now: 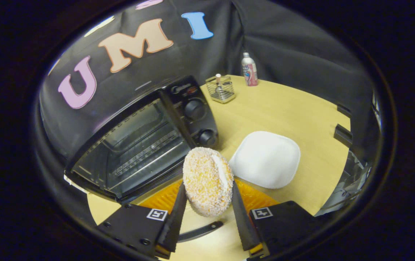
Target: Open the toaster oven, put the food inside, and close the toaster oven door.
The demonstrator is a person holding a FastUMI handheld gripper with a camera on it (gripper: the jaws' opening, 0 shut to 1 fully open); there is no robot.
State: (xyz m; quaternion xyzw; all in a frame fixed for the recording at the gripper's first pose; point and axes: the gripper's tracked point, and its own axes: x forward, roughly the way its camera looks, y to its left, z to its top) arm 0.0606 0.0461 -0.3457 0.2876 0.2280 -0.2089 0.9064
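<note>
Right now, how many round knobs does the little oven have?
2. Both sit on the toaster oven's side panel beside the open cavity: the upper knob and the lower knob just beyond the sugary donut gripped between the fingers. Others may be hidden.

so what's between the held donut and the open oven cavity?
Nothing; in the gripper view the donut, pinched by the gripper, sits just before the toaster oven opening.

The scene was dimly and warmly lit from above. Soft glare was seen on the toaster oven point(138, 145) glass, and the white plate point(267, 159) was slightly overexposed. Far edges were bent by fisheye distortion and mildly blurred.
</note>
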